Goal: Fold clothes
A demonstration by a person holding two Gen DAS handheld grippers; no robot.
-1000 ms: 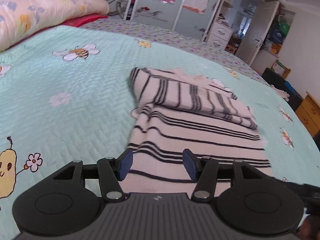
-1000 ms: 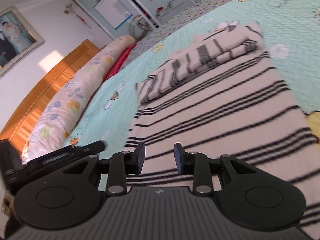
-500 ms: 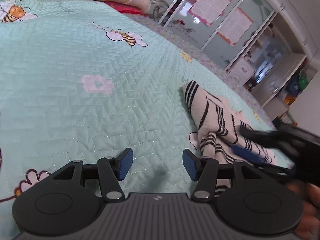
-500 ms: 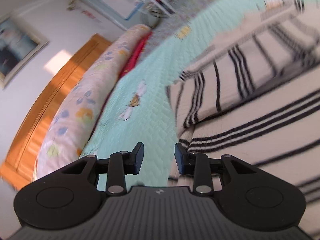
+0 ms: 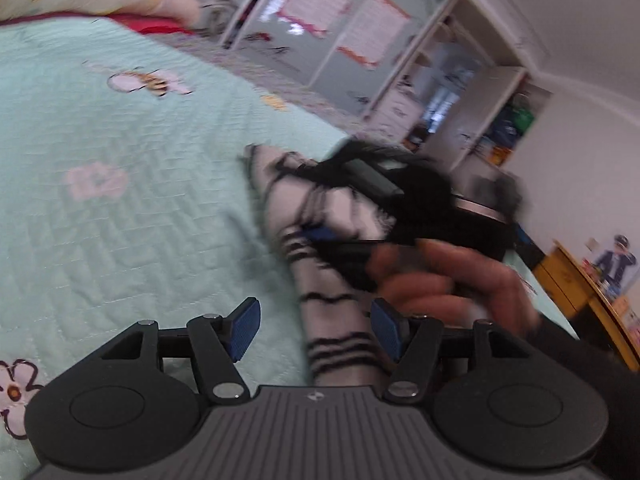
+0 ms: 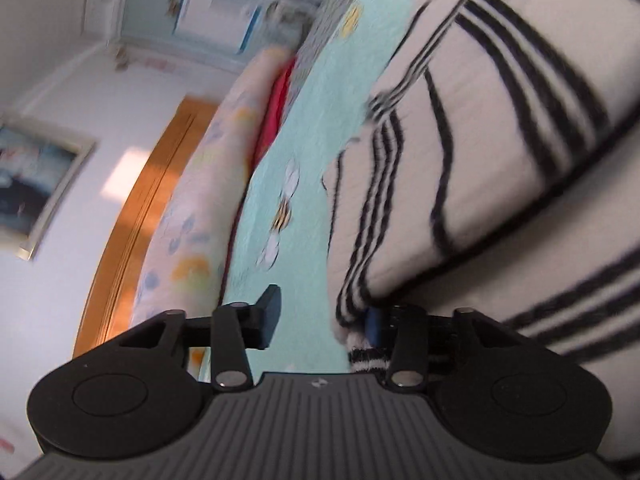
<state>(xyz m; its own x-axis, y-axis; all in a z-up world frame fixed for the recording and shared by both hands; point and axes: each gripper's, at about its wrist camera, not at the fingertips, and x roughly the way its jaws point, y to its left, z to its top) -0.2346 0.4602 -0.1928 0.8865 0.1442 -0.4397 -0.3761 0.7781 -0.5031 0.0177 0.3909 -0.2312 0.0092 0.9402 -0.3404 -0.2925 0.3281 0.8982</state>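
Seen from the left wrist camera: left gripper (image 5: 315, 330) low in the frame, blue pads apart and widening at this moment. Between the pads, near the right one, an edge of the striped garment (image 5: 332, 320), not pressed by either pad. Garment white with black stripes, lying on the mint green quilt (image 5: 120, 208) and stretching from bottom centre up to the middle of the frame. In the right half, a blurred hand (image 5: 444, 280) holding the right gripper (image 5: 320, 236), which reaches over the garment from the right.

Seen from the right wrist camera, strongly rolled: right gripper (image 6: 320, 316) with jaws apart and opening. Left finger (image 6: 268, 316) over bare quilt (image 6: 304, 184); right pad partly hidden behind the folded corner of the striped garment (image 6: 500, 152). Cannot tell for sure whether this pad touches the cloth; no clamping visible. Folded thick part of the garment filling the right side of the frame, above a flat striped layer at lower right.

At left of that frame, a floral pillow (image 6: 188, 240) and a wooden headboard (image 6: 136, 220). In the left view, upper right, wardrobe doors (image 5: 344, 28).
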